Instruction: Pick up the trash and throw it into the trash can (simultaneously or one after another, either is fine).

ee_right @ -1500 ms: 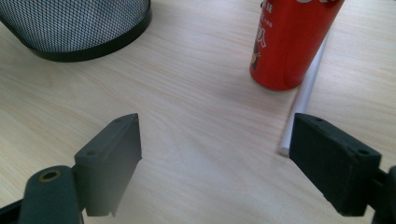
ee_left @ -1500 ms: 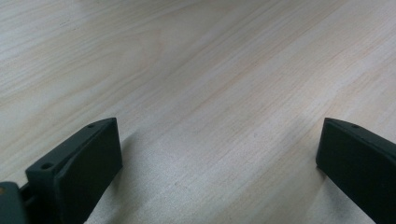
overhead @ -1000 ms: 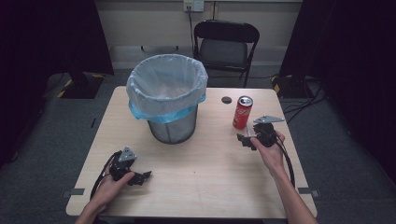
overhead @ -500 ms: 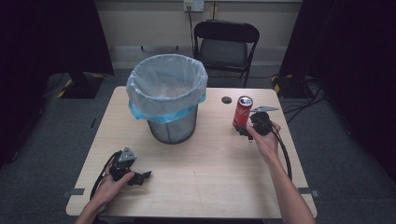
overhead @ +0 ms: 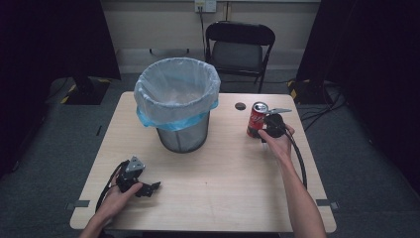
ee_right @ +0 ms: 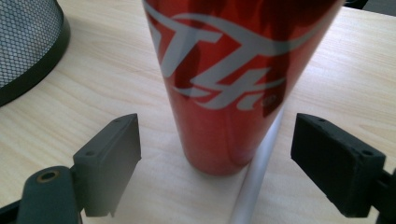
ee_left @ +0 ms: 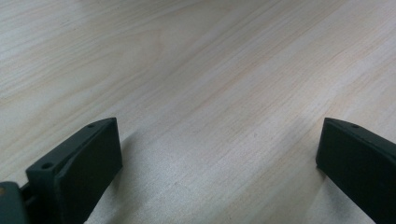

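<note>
Currently the work stands at the approach stage. The red can (overhead: pixel 257 120) stands upright on the table (overhead: pixel 223 198), on the right side, well apart from the lined mesh bin (overhead: pixel 177 101). The right gripper (overhead: pixel 267 133) is level with the can's lower body; in the right gripper view the jaws stand wide apart, one on each side of the can (ee_right: pixel 233 84), with clear gaps, so nothing is gripped. The left gripper (overhead: pixel 148 190) rests near the table's front left corner, jaws spread wide over bare wood, holding nothing. Judged from this layout, closing on the can, lifting it and, probably, carrying it to the bin all remain.
</note>
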Demonstrator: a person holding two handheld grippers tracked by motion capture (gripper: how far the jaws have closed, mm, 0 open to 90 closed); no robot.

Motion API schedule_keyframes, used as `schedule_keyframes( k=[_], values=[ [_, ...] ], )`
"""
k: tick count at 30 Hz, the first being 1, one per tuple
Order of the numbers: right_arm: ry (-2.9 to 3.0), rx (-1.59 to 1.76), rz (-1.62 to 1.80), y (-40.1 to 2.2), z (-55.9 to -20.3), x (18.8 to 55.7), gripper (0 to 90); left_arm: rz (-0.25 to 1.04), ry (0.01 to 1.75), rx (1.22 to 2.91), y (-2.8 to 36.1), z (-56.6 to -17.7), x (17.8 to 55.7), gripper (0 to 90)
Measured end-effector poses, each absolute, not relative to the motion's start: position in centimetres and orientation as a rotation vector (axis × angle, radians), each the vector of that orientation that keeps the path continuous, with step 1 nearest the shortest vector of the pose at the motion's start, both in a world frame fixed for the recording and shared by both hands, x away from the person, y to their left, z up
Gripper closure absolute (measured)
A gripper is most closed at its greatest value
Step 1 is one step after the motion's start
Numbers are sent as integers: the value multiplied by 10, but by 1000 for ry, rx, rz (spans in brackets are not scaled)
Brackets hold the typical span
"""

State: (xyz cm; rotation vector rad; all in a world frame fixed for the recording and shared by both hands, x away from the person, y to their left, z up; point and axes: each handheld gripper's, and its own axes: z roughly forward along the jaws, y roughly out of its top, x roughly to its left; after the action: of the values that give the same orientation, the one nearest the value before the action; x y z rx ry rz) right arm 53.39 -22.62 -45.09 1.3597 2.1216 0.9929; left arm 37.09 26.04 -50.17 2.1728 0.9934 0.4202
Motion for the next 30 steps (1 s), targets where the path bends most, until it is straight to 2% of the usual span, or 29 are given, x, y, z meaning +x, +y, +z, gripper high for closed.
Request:
schedule_keyframes(
  k=[15,20,24,27,30],
  values=[
    [2120,1378,926,-220,-457,550,204,415,998,2170,260,-502,370,0],
    [2115,1364,926,-216,-455,556,258,416,997,2174,260,-502,370,0],
    [2126,1380,895,-216,-460,557,262,414,996,2174,260,-502,370,0],
    [2141,1390,889,-216,-464,557,332,414,996,2174,260,-502,370,1],
    [2137,1383,878,-214,-463,558,337,415,995,2175,260,-502,370,1]
  ],
)
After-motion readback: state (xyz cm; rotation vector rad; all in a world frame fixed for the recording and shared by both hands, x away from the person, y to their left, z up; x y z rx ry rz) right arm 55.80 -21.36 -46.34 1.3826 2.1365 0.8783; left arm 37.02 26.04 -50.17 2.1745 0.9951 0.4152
